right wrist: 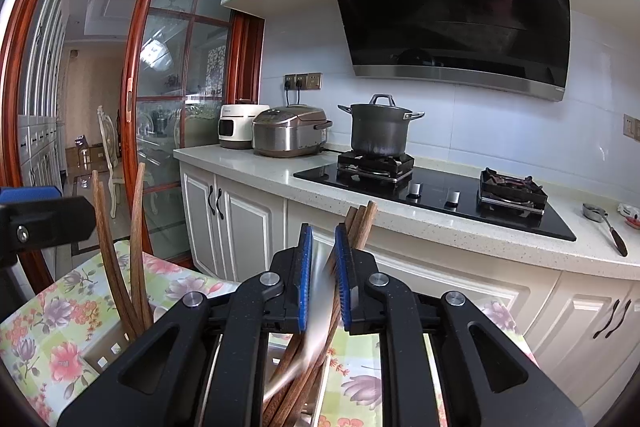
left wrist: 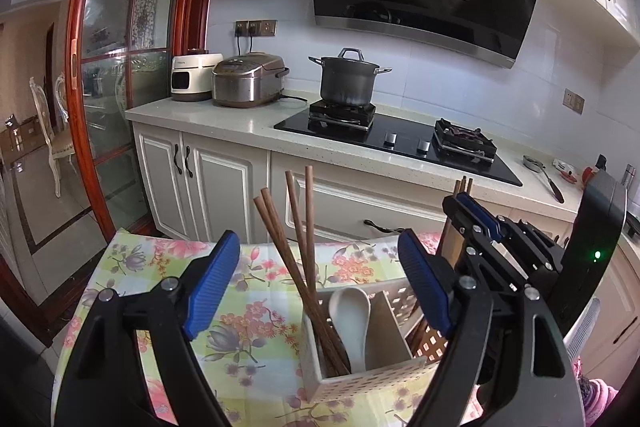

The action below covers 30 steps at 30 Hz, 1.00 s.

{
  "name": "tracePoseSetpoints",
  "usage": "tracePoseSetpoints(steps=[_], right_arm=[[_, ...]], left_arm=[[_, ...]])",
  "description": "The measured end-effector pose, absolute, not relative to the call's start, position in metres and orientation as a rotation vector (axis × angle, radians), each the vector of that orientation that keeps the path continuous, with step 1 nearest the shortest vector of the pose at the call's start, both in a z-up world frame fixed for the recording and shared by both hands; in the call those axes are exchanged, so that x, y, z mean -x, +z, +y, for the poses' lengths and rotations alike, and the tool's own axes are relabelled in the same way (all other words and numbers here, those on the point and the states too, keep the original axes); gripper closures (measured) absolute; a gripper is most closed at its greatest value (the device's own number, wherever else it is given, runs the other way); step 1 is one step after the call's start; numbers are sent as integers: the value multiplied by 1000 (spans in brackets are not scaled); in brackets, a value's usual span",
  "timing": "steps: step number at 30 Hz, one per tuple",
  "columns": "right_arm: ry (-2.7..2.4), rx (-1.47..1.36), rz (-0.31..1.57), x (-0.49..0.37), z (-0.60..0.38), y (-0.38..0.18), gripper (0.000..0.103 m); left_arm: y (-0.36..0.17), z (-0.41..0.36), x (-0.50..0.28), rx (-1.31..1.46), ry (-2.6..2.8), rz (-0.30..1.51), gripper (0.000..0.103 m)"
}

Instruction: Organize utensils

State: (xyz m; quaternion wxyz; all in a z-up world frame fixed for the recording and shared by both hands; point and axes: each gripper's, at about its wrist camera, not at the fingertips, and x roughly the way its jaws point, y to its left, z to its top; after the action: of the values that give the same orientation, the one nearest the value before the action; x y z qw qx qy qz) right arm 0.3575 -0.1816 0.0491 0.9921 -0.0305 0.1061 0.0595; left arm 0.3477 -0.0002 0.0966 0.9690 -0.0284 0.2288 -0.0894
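Observation:
A white perforated utensil holder (left wrist: 372, 379) stands on the floral tablecloth (left wrist: 132, 267). Its left compartment holds several brown chopsticks (left wrist: 298, 239) and a white ceramic spoon (left wrist: 352, 311). My left gripper (left wrist: 320, 283) is open above the holder's left side and holds nothing. My right gripper (left wrist: 476, 223) hovers over the holder's right compartment. In the right wrist view the right gripper (right wrist: 323, 279) is shut on a bunch of brown chopsticks (right wrist: 360, 227) whose lower ends reach down toward the holder. A blurred pale streak (right wrist: 316, 327) shows between the pads.
Behind the table runs a kitchen counter (left wrist: 224, 123) with a rice cooker (left wrist: 248, 79), a white appliance (left wrist: 192, 77), a pot (left wrist: 348, 77) on the black hob (left wrist: 404, 143) and a ladle (left wrist: 544, 175). A wood-framed glass door (left wrist: 116, 99) stands left.

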Motion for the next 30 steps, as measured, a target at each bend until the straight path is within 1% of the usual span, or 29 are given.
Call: tracePoseSetpoints(steps=[3, 5, 6, 7, 11, 13, 16, 20, 23, 25, 29, 30], right_arm=[[123, 51, 219, -357, -182, 49, 89], [127, 45, 219, -354, -183, 50, 84], [131, 41, 219, -353, -184, 51, 78], [133, 37, 218, -350, -185, 52, 74], [142, 35, 211, -336, -188, 57, 74], [143, 37, 208, -328, -189, 60, 71], [152, 38, 213, -312, -193, 64, 65], [177, 31, 229, -283, -199, 70, 59], [198, 31, 245, -258, -203, 73, 51], [224, 18, 263, -241, -206, 75, 44], [267, 10, 324, -204, -210, 78, 37], [275, 7, 335, -196, -210, 79, 32]], left_arm=[[96, -1, -347, 40, -165, 455, 24], [96, 0, -348, 36, -159, 454, 24], [96, 1, -348, 36, -157, 454, 24], [96, 1, -348, 35, -155, 452, 24], [95, 2, -343, 24, -132, 434, 21], [95, 3, -339, 24, -123, 428, 20], [95, 5, -329, 18, -98, 410, 16], [96, 6, -306, 0, -65, 371, 7], [94, 9, -284, -8, -60, 353, 5], [91, 11, -267, -15, -60, 344, 5], [86, 17, -226, -13, -83, 329, 5], [85, 18, -214, -9, -99, 331, 5]])
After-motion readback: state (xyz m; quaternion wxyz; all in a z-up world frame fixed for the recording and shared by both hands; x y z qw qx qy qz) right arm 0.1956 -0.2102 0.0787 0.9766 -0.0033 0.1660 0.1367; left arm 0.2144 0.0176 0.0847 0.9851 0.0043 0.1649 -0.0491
